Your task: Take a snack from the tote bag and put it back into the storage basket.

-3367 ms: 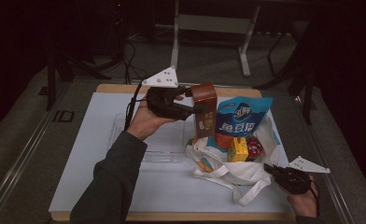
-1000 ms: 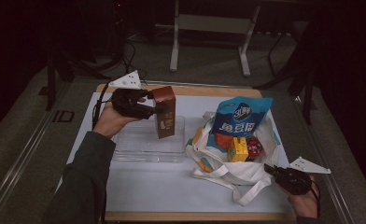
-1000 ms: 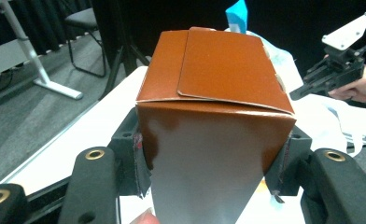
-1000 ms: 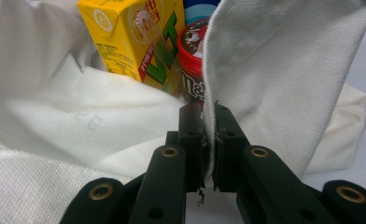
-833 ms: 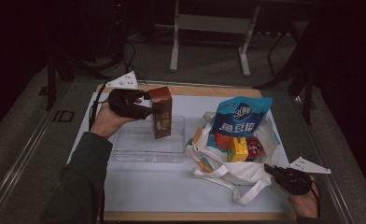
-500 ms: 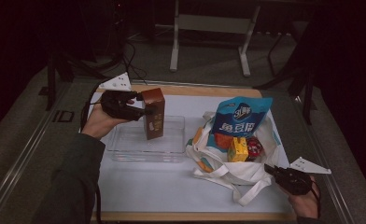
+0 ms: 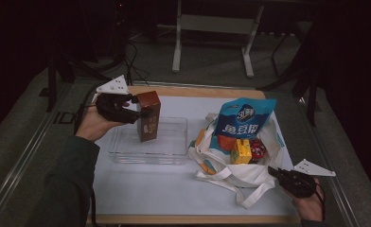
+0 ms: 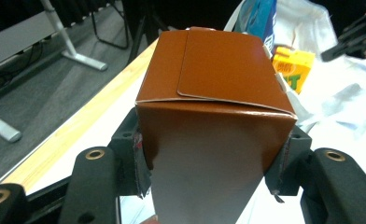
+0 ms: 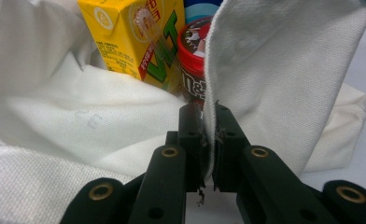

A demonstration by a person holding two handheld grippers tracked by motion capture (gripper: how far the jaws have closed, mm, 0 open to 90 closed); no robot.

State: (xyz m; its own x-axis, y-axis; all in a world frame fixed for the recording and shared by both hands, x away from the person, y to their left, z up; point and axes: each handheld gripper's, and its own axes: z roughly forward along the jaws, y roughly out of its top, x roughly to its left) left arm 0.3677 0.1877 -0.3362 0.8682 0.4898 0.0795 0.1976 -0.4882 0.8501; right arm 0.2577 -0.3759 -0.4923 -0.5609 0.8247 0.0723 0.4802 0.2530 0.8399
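carried leftward from beside the cloth bag (image 7: 240, 168) since a few seconds back, now over the clear tray (image 7: 169, 153) at bench (image 7: 174, 189) left. left claw (image 7: 138, 111) clamped on the brown carton (image 7: 148, 117) by its two side faces. carton upright, long axis vertical, folded top up, base low in the tray; touching its floor or not, cannot tell. probably near set-down, release next. right claw (image 7: 274, 173) pinched shut on the bag's rim, unmoved, holding the mouth open.
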